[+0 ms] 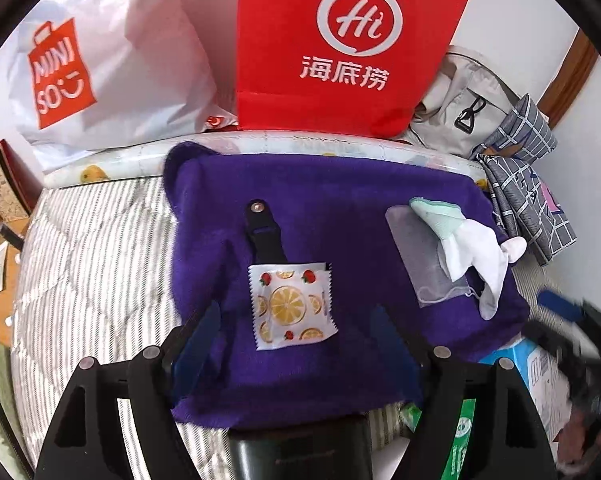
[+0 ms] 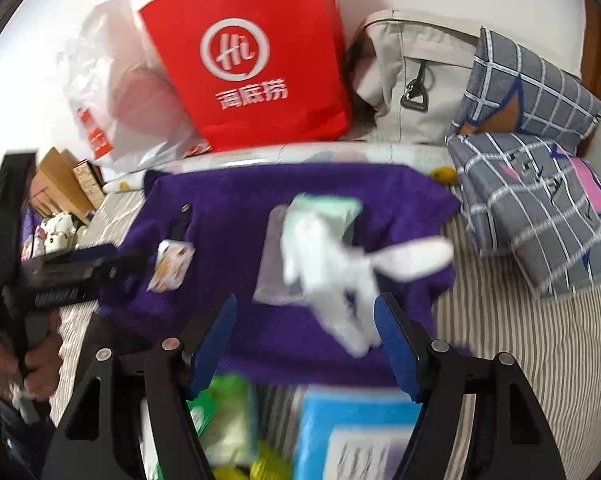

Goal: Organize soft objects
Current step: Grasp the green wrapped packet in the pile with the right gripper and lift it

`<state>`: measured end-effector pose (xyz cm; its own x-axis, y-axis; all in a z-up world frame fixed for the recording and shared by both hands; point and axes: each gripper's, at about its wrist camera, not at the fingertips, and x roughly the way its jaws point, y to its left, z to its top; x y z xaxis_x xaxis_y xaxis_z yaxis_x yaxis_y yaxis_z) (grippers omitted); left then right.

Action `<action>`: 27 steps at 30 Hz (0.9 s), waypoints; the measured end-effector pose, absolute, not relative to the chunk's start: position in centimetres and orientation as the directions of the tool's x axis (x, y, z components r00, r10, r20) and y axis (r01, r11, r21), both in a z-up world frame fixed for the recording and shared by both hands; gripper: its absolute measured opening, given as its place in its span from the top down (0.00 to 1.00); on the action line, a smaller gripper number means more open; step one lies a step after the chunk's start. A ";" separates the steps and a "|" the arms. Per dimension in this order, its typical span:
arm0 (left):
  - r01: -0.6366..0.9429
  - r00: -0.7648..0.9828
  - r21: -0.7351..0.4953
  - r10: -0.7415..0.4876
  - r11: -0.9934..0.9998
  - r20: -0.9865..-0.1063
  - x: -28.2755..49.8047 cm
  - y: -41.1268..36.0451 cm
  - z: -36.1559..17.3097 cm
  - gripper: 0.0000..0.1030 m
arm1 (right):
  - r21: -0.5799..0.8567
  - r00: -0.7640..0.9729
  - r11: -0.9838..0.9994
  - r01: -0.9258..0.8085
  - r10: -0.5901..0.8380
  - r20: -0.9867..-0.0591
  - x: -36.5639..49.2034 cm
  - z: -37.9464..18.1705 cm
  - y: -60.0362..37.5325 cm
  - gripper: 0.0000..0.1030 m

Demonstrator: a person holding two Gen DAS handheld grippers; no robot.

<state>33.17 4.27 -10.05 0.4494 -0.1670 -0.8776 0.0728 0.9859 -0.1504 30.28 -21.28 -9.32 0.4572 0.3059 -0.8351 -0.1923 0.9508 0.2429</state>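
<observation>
A purple fleece cloth (image 1: pixel 340 232) lies spread on the striped bed; it also shows in the right wrist view (image 2: pixel 300 200). On it lie a small fruit-print pouch (image 1: pixel 290 306), a black strap (image 1: pixel 262 232), a clear plastic bag (image 1: pixel 416 256) and white and mint socks (image 1: pixel 468 248). My left gripper (image 1: pixel 296 344) is open, low over the cloth's near part, its fingers either side of the pouch. My right gripper (image 2: pixel 304 340) is open and empty, just short of the socks (image 2: pixel 332 264). The left gripper shows in the right wrist view (image 2: pixel 80 268) beside the pouch (image 2: pixel 170 264).
A red paper bag (image 1: pixel 348 44) and a white Miniso bag (image 1: pixel 100 72) stand at the back. A beige bag (image 2: pixel 412 80) and grey plaid pillows (image 2: pixel 540 184) lie at the right. A blue box (image 2: pixel 352 432) and green packets (image 2: pixel 224 420) lie near my right gripper.
</observation>
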 end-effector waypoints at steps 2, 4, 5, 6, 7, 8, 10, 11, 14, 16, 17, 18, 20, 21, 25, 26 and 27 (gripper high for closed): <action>0.065 0.454 -0.144 -0.158 0.987 -0.877 32.5 4.8 -9.8 0.25 | 0.247 0.449 0.947 -0.206 0.316 -0.836 28.5 -9.1 -20.5 0.44; 0.061 0.459 -0.146 -0.157 0.987 -0.874 31.8 5.2 -9.6 0.25 | 0.252 0.417 0.937 -0.243 0.336 -0.845 26.5 -9.1 -19.2 0.53; 0.060 0.461 -0.149 -0.160 0.987 -0.873 31.4 5.4 -9.5 0.25 | 0.261 0.397 0.931 -0.256 0.347 -0.850 25.7 -9.2 -18.5 0.53; 0.057 0.465 -0.151 -0.160 0.987 -0.871 30.9 5.6 -9.4 0.25 | 0.269 0.369 0.925 -0.269 0.357 -0.858 24.7 -9.4 -17.7 0.53; 0.056 0.466 -0.150 -0.159 0.987 -0.870 30.6 5.9 -9.3 0.25 | 0.272 0.354 0.923 -0.274 0.359 -0.863 24.2 -9.6 -17.3 0.53; 0.054 0.469 -0.146 -0.154 0.988 -0.870 30.1 6.1 -9.3 0.25 | 0.275 0.339 0.920 -0.278 0.362 -0.868 23.3 -9.8 -16.7 0.53; 0.050 0.473 -0.136 -0.143 0.989 -0.869 29.5 6.6 -9.2 0.25 | 0.272 0.328 0.919 -0.286 0.361 -0.873 22.0 -9.9 -15.8 0.53; 0.045 0.475 -0.135 -0.140 0.990 -0.869 29.2 6.9 -9.1 0.25 | 0.271 0.321 0.918 -0.288 0.359 -0.876 21.7 -10.0 -15.6 0.53; 0.022 0.475 -0.157 -0.149 0.987 -0.867 28.1 8.2 -9.2 0.25 | 0.277 0.296 0.920 -0.276 0.355 -0.887 20.8 -10.7 -14.8 0.53; 0.018 0.474 -0.172 -0.160 0.985 -0.866 27.4 8.7 -9.2 0.25 | 0.287 0.274 0.919 -0.269 0.359 -0.892 20.6 -11.2 -14.3 0.54; 0.018 0.475 -0.177 -0.164 0.984 -0.865 27.0 9.0 -9.2 0.25 | 0.278 0.268 0.923 -0.266 0.347 -0.899 20.6 -11.6 -13.9 0.59; 0.018 0.476 -0.177 -0.164 0.984 -0.864 26.6 9.2 -9.2 0.25 | 0.271 0.265 0.926 -0.263 0.339 -0.903 20.7 -12.0 -13.7 0.66; 0.018 0.477 -0.176 -0.163 0.984 -0.864 25.8 9.6 -9.1 0.25 | 0.275 0.272 0.928 -0.253 0.341 -0.900 20.4 -12.1 -13.7 0.88; 0.015 0.476 -0.175 -0.161 0.985 -0.865 25.5 9.8 -9.1 0.25 | 0.285 0.289 0.926 -0.247 0.351 -0.891 20.2 -11.8 -13.9 0.90; -0.005 0.486 -0.189 -0.163 0.982 -0.859 23.9 10.7 -8.8 0.25 | 0.291 0.335 0.925 -0.244 0.362 -0.870 19.3 -10.3 -14.6 0.95; -0.008 0.488 -0.196 -0.168 0.981 -0.856 23.5 10.9 -8.8 0.25 | 0.293 0.350 0.924 -0.246 0.367 -0.862 18.8 -9.7 -14.9 0.95; -0.008 0.489 -0.206 -0.176 0.979 -0.854 23.1 11.0 -8.8 0.25 | 0.302 0.362 0.921 -0.247 0.377 -0.853 18.5 -9.3 -15.2 0.95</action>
<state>23.06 10.99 -8.76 0.4891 -0.1757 -0.8544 -0.0085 0.9785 -0.2060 18.46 -15.19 -9.27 0.3616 0.3770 -0.8527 -0.2474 0.9206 0.3021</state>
